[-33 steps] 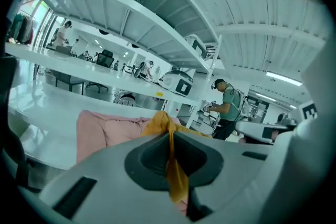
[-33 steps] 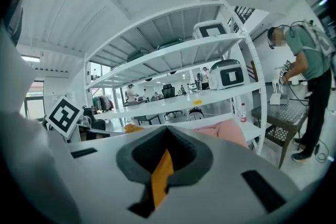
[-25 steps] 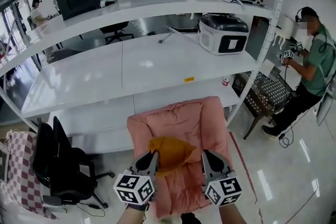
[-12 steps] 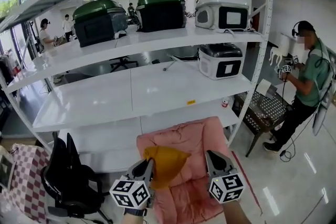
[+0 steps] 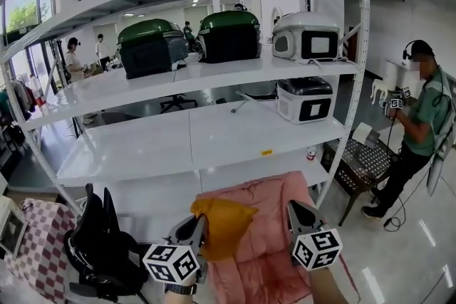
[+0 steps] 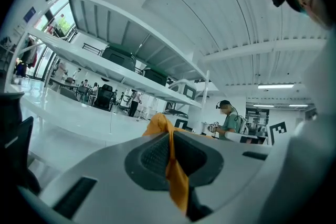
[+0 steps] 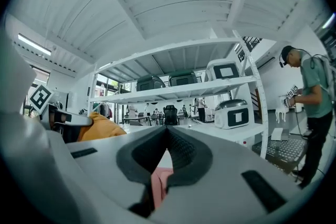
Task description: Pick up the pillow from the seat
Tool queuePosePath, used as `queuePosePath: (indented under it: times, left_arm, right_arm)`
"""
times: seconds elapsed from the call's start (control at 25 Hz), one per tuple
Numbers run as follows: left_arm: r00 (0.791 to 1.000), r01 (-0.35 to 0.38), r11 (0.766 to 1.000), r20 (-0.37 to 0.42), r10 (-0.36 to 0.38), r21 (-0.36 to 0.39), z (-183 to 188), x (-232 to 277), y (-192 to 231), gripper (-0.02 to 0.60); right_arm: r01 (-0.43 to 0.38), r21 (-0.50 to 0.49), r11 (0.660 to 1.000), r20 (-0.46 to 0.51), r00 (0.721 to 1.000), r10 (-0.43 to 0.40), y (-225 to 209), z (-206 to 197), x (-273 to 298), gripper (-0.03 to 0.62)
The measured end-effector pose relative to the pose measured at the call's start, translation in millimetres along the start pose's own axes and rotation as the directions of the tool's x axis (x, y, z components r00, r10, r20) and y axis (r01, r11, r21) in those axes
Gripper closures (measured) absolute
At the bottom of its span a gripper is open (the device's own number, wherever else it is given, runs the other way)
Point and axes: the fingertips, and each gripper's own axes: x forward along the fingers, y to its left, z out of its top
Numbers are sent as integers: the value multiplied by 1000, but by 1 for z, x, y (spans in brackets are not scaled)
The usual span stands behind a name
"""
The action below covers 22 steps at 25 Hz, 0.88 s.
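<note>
Looking down from the head view, the left gripper point(image 5: 198, 226) holds the yellow pillow point(image 5: 222, 223) above the pink seat point(image 5: 265, 263) by 1 corner, so it hangs free. Its own view shows both jaws pressed on that cloth. In the right gripper point(image 7: 167, 131) view the 2 jaws meet, seemingly empty; seat pink shows behind.

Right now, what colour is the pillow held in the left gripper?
The pillow is mustard yellow, clearest in the head view.

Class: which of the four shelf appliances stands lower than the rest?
The grey-lidded white appliance; the other three share the shelf above.
</note>
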Motion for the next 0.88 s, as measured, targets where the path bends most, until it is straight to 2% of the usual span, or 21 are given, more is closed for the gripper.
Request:
queuePosePath:
  times: [0.2, 0.88]
  left_arm:
    - [1000, -5, 1000, 8, 5, 19, 1, -14, -1, 561]
    - [999, 12, 1000, 36, -12, 13, 13, -36, 0, 561]
  right_arm:
    - [-7, -17, 1000, -8, 1000, 7, 12, 6, -6, 591]
    - [-28, -31, 999, -2, 1000, 28, 42, 15, -14, 591]
